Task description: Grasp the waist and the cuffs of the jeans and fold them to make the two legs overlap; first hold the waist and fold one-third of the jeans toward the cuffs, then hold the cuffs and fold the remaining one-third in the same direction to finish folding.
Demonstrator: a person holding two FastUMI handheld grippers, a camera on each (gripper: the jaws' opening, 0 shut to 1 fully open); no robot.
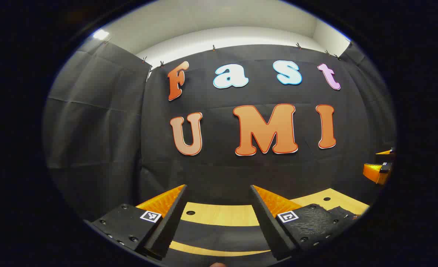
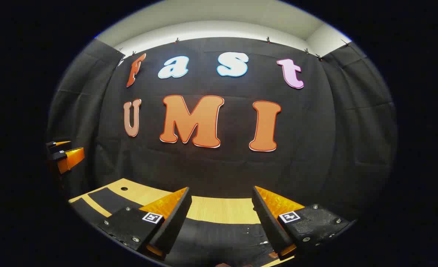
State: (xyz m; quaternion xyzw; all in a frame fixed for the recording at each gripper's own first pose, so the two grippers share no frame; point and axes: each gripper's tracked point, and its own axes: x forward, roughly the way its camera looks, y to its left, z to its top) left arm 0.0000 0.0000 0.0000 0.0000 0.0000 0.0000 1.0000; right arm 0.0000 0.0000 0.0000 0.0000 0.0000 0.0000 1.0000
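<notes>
Jeans lie on the table below both grippers' spread fingers.

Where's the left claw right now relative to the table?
The left claw is open above the wooden table, pointing at the booth's black cloth wall; in the right gripper view it shows at the far left.

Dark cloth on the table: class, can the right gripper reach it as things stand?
Probably yes: the right gripper is open, and the dark cloth lies just below its fingers with nothing between.
</notes>
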